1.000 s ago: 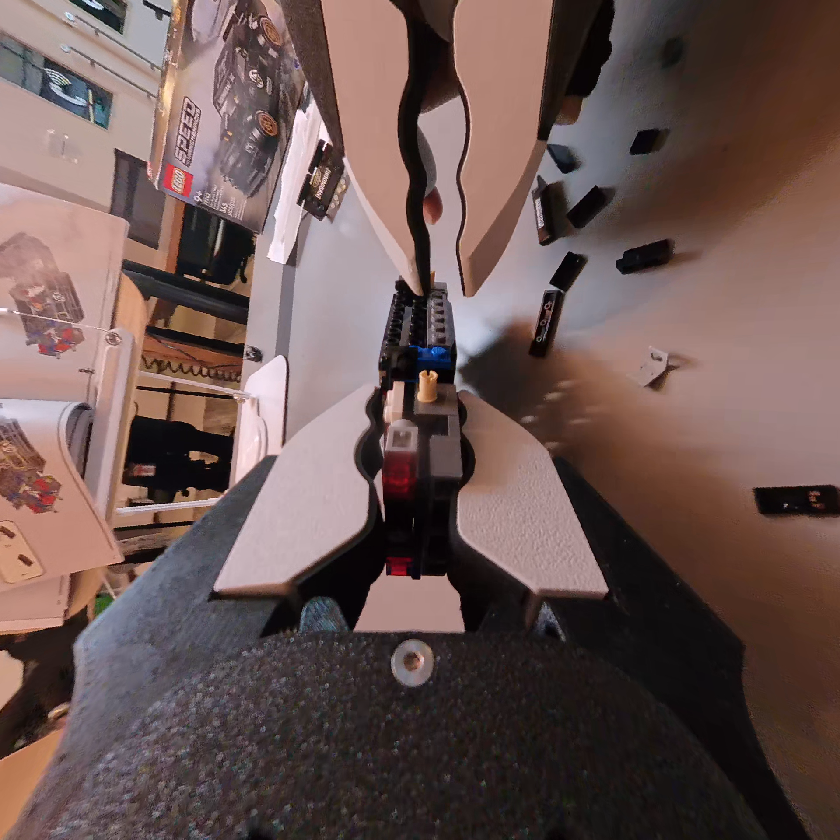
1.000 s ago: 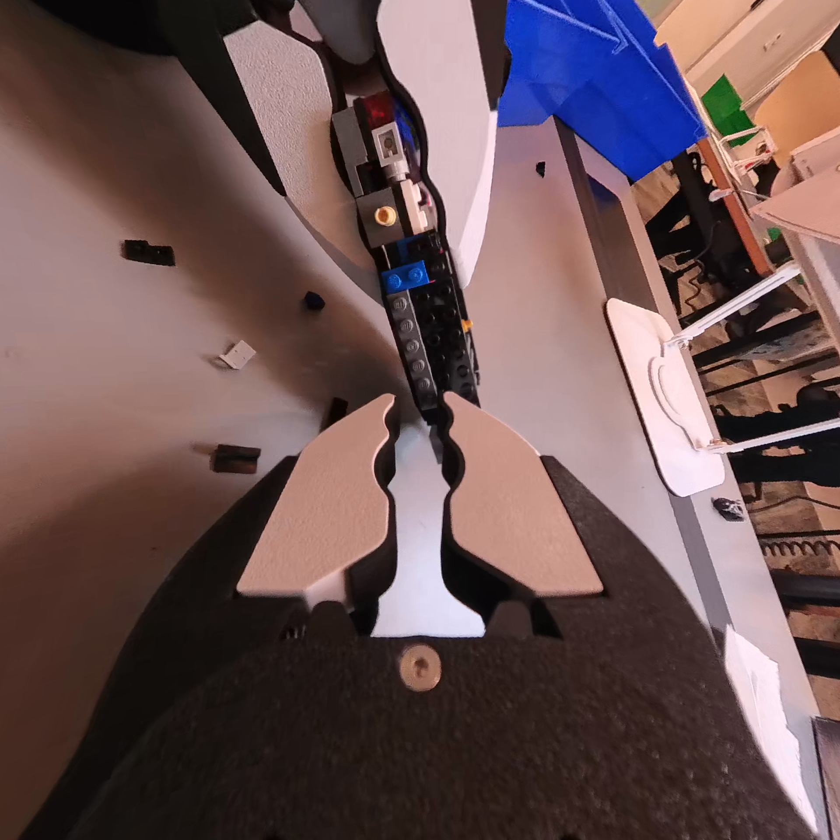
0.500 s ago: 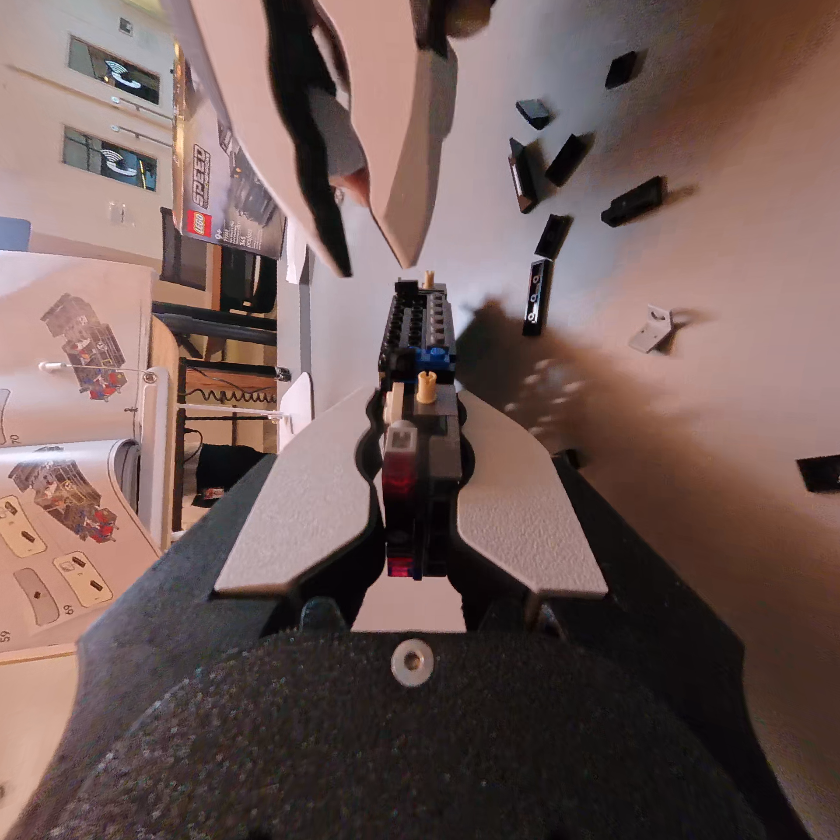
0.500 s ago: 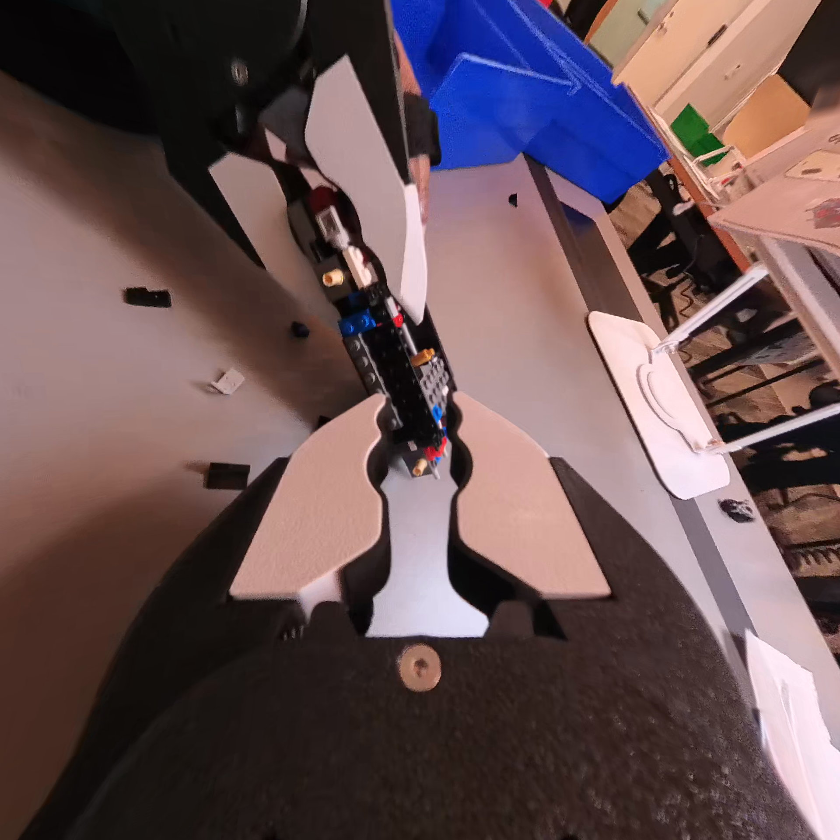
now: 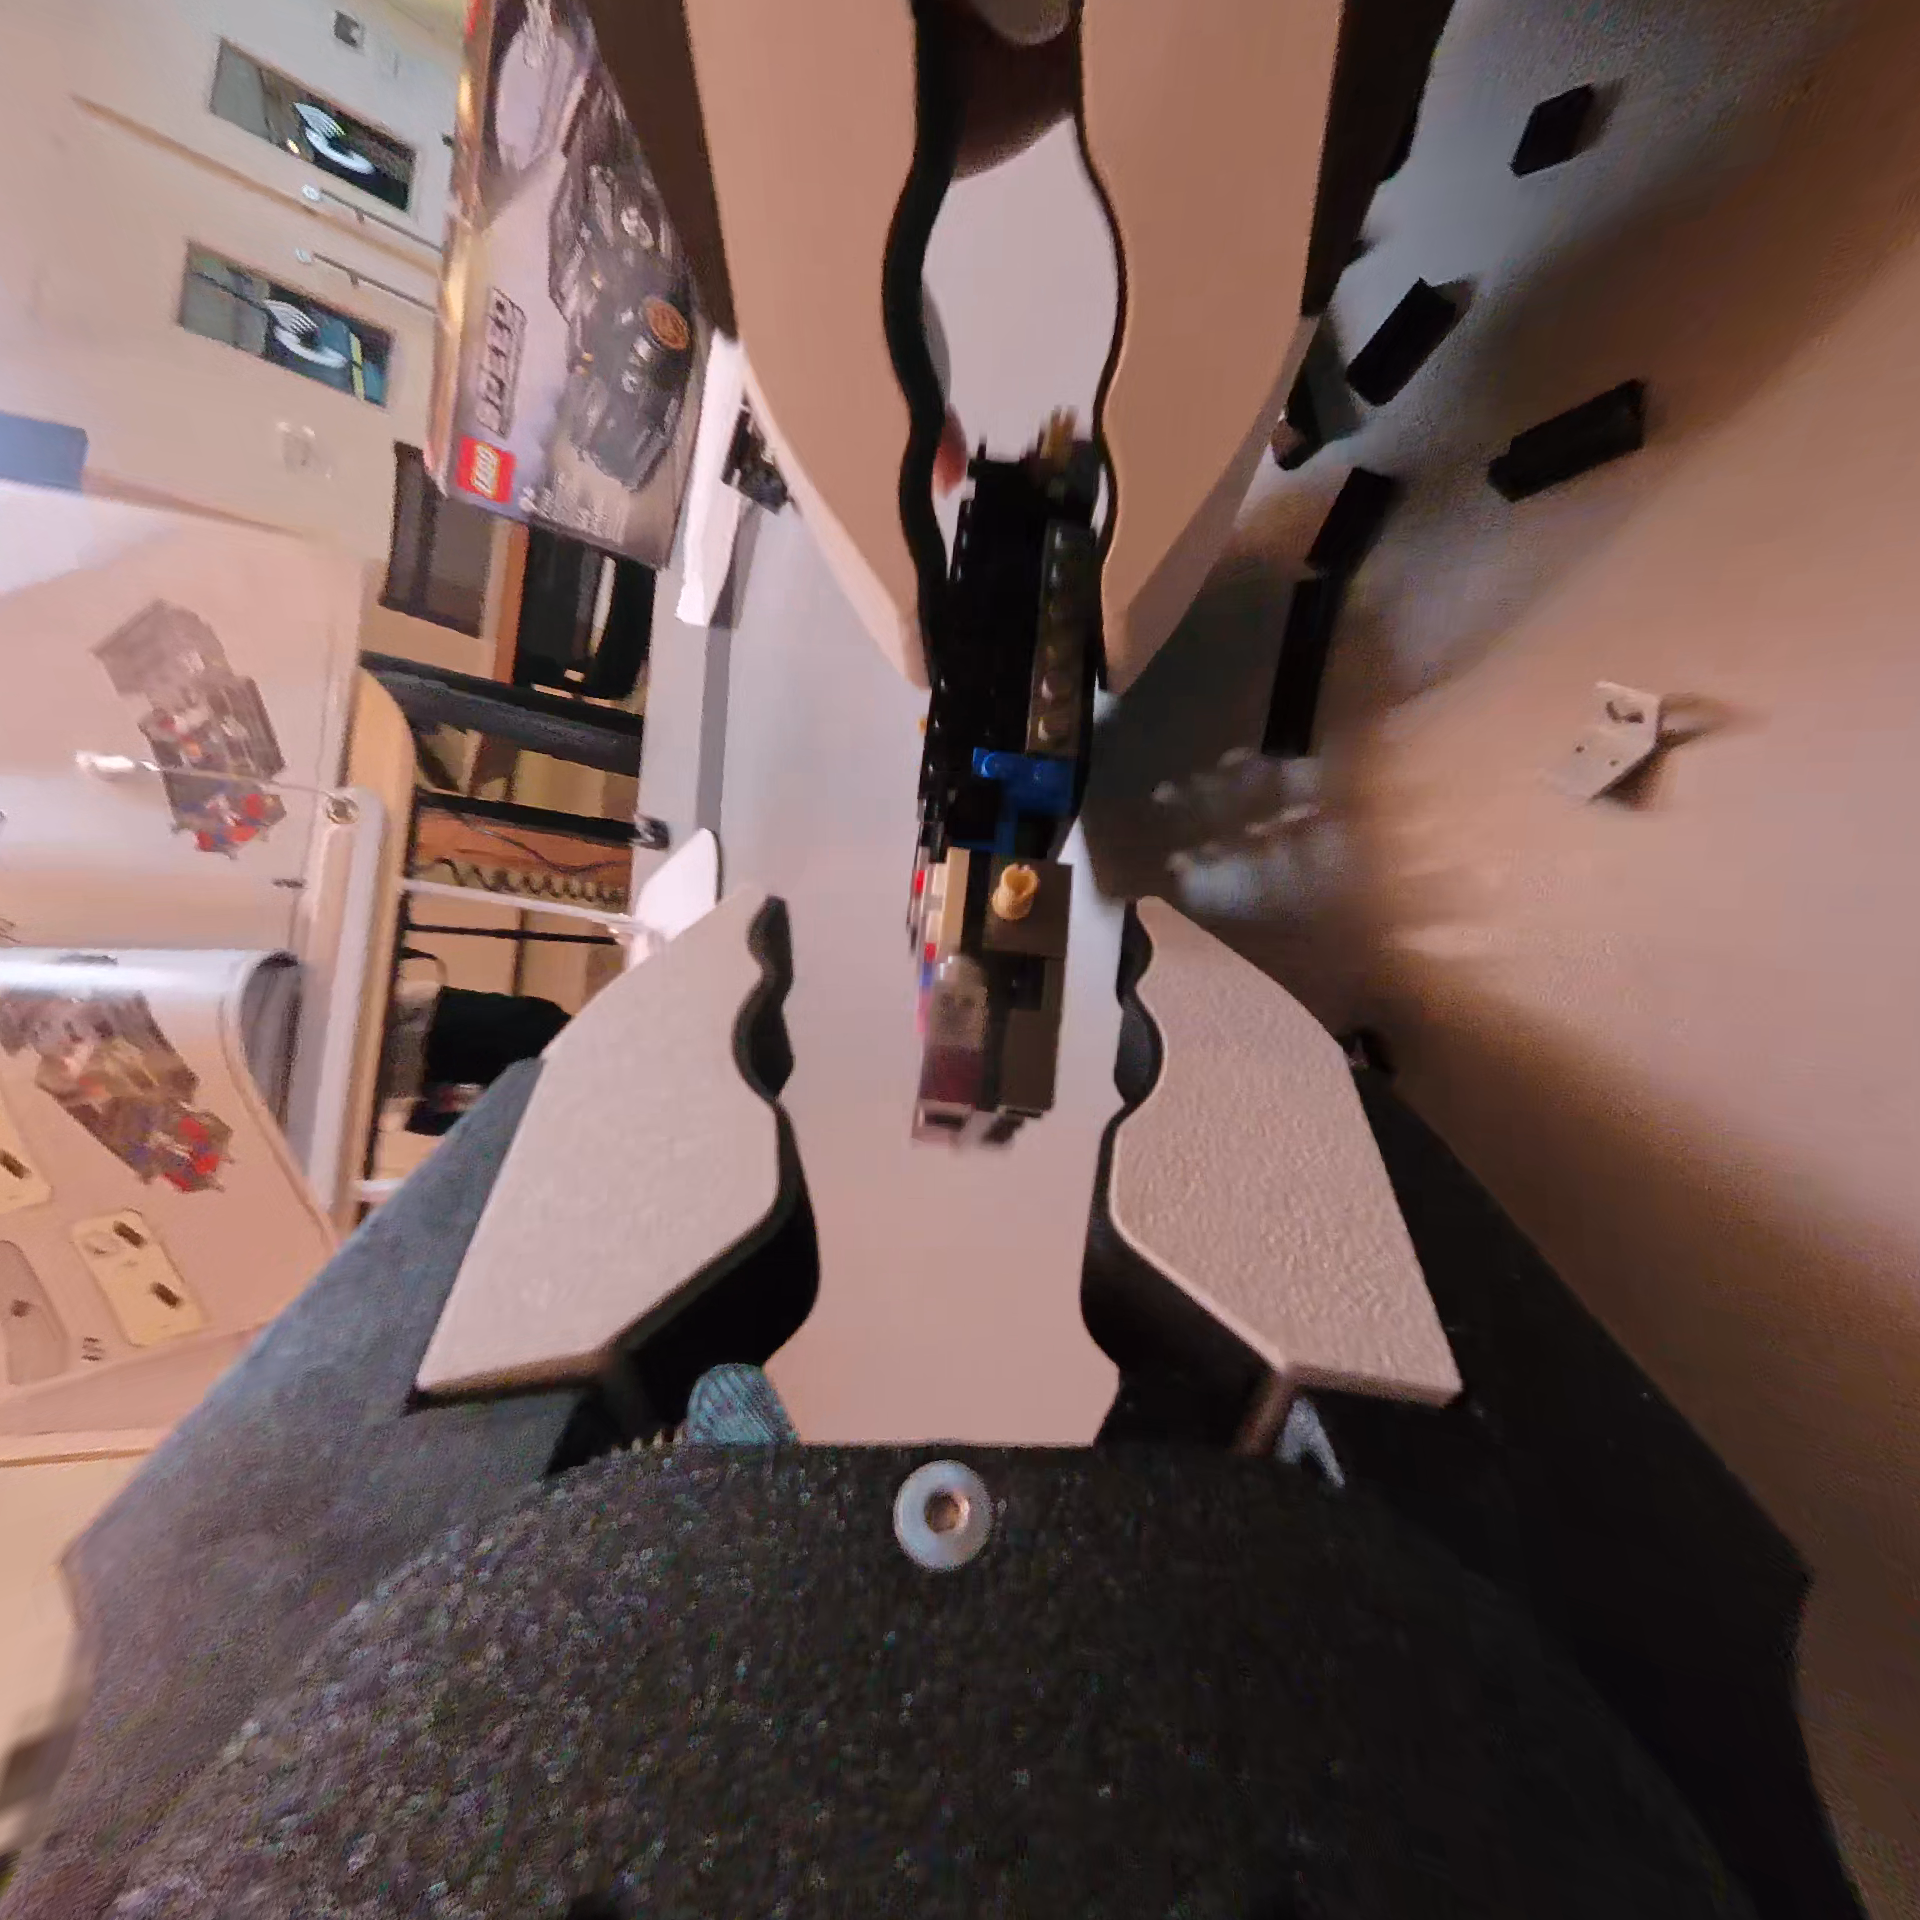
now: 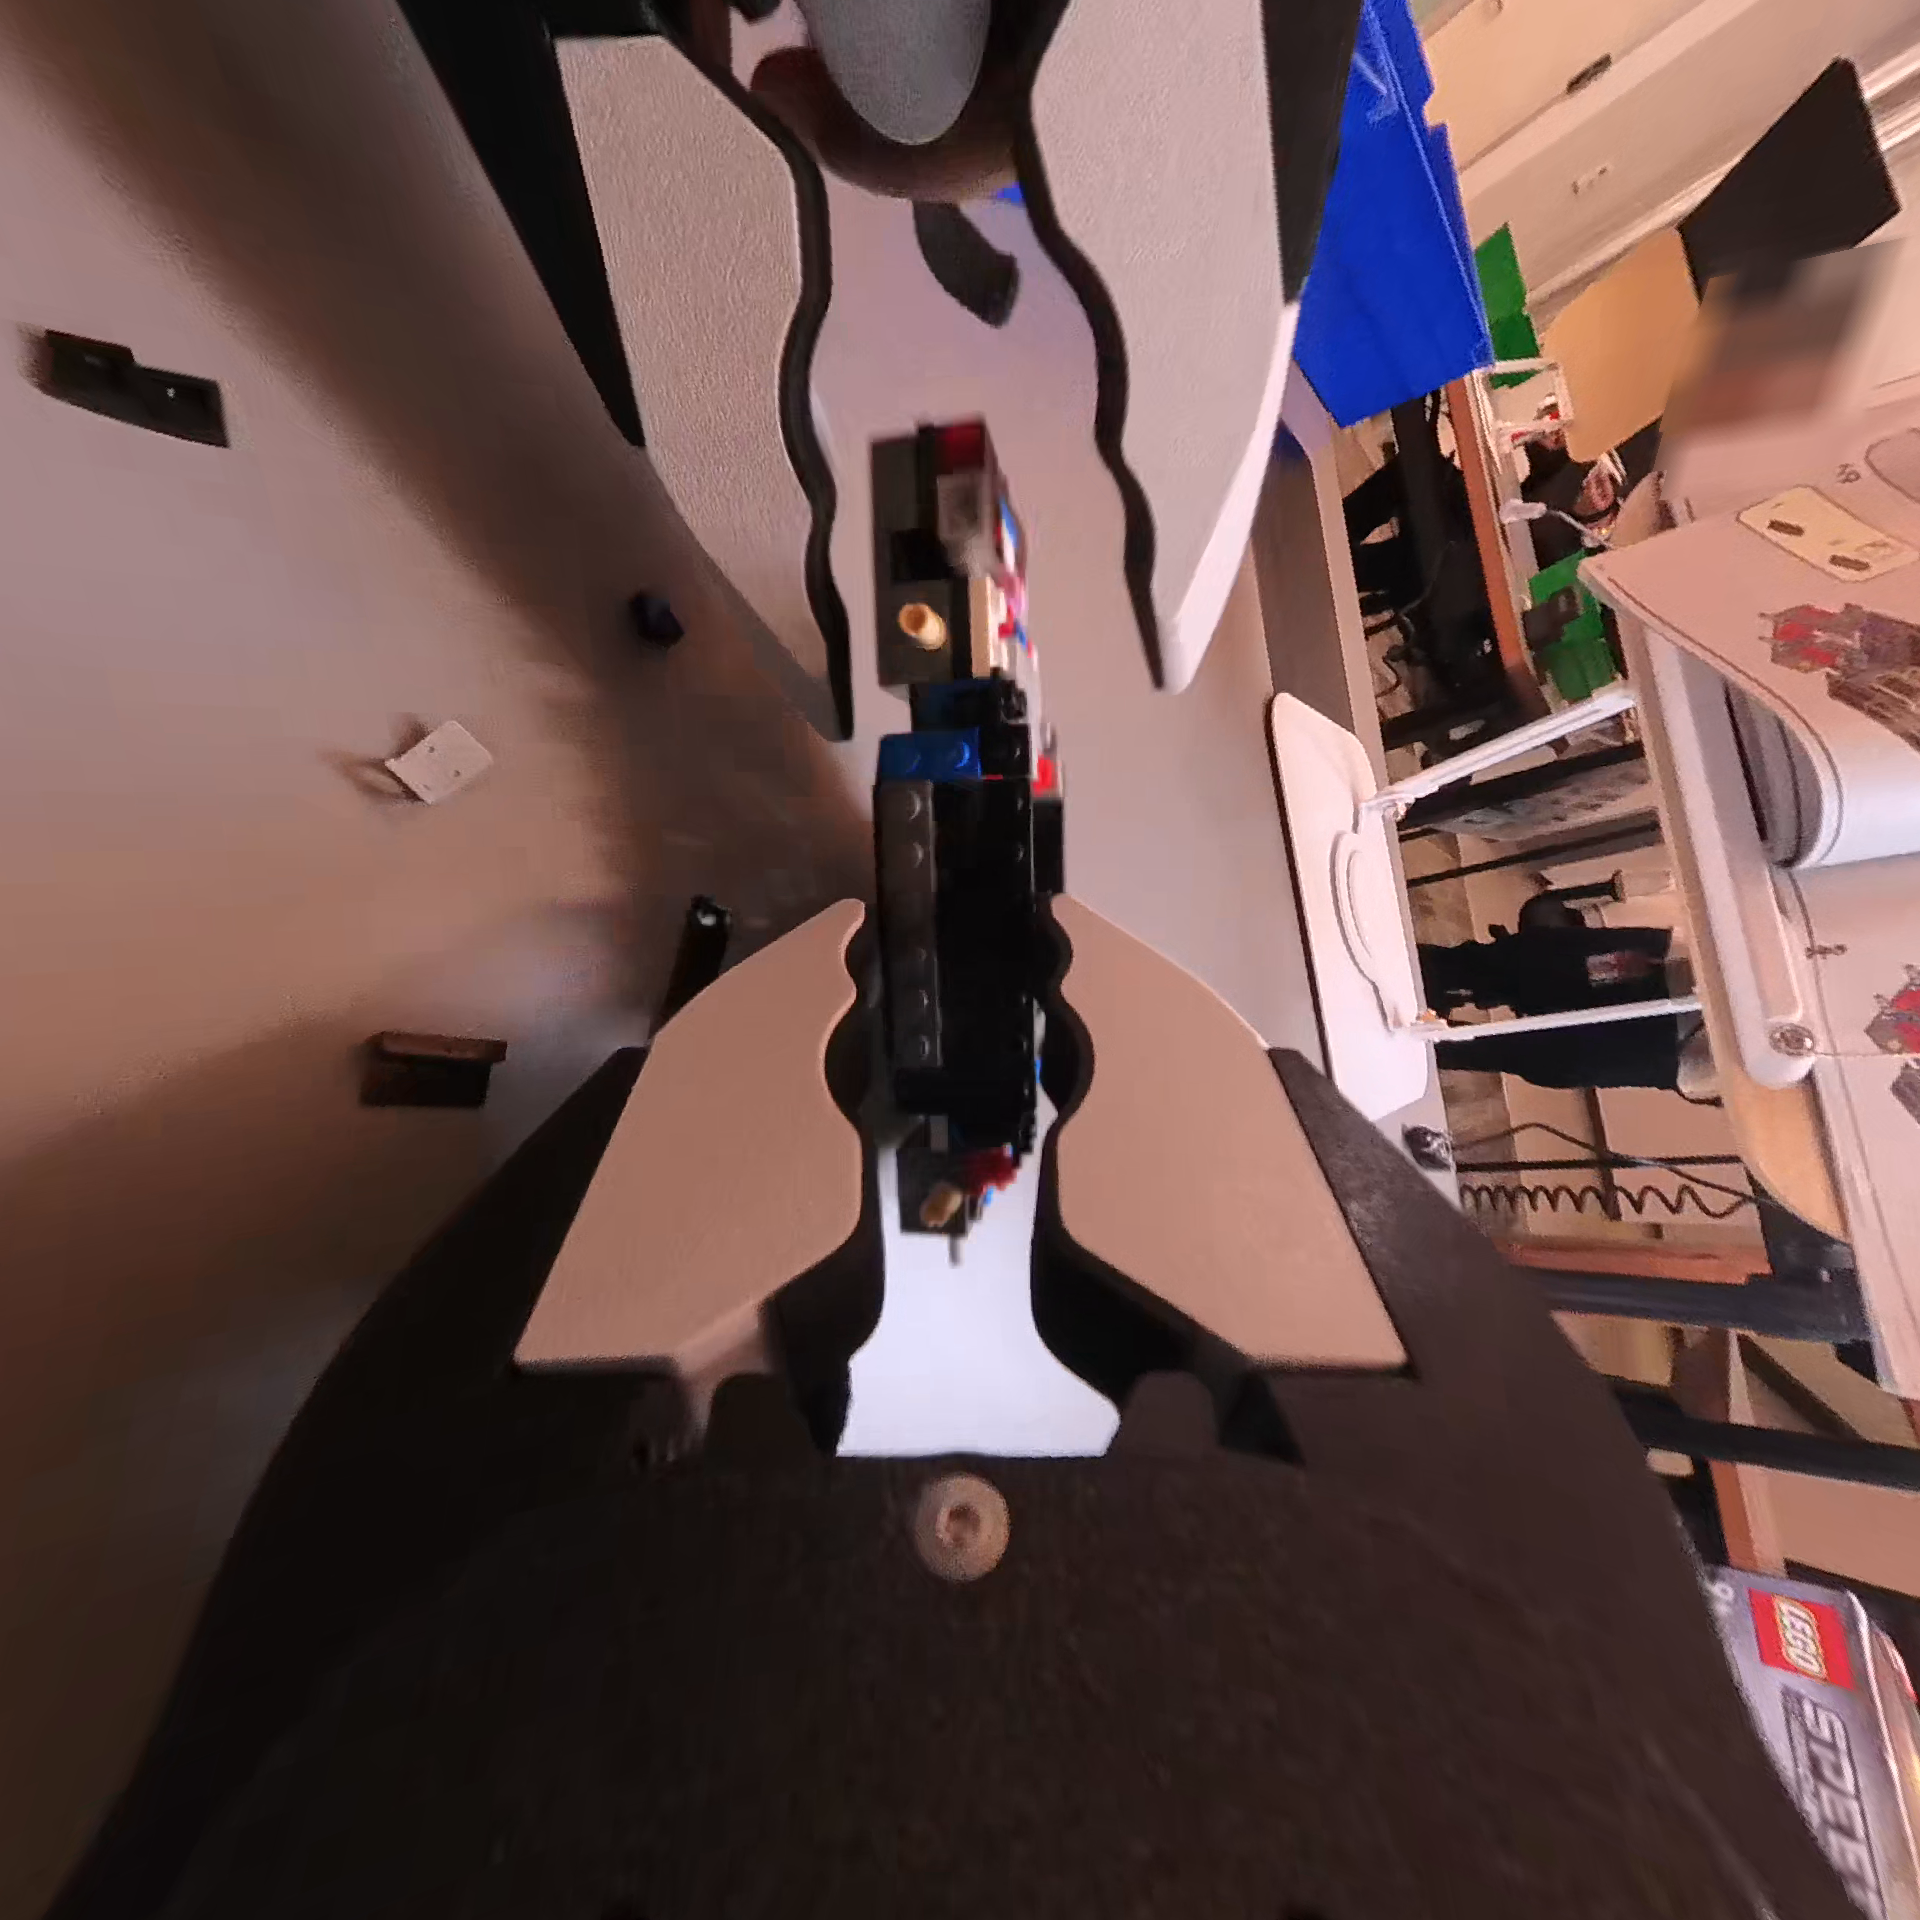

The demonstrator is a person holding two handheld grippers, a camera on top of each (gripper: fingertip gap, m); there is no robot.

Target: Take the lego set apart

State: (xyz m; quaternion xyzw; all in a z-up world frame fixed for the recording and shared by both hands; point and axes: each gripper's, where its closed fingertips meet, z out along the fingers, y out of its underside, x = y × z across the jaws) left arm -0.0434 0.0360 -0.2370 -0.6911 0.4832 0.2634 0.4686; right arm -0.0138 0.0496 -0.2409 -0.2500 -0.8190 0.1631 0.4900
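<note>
My grippers' fingers (image 5: pixel 644 1164) are pale grey on speckled black bodies. The model (image 6: pixel 961 935) is mostly black, with blue, red, dark grey and tan bits. Loose black pieces (image 5: pixel 1569 442) and one white piece (image 5: pixel 1610 740) dot the grey table (image 5: pixel 1662 1039). The bin (image 6: pixel 1382 260) is blue.

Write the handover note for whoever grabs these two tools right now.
Left tool: open, fingers either side of the lego assembly's red-and-grey end, not touching it.
Right tool: shut on the assembly's black end, apparently holding it clear of the table.
Done: several black pieces and one white piece lie loose on the table.
Left: most of the assembly is still joined. Probably grip with the left tool and pull more parts off.
</note>
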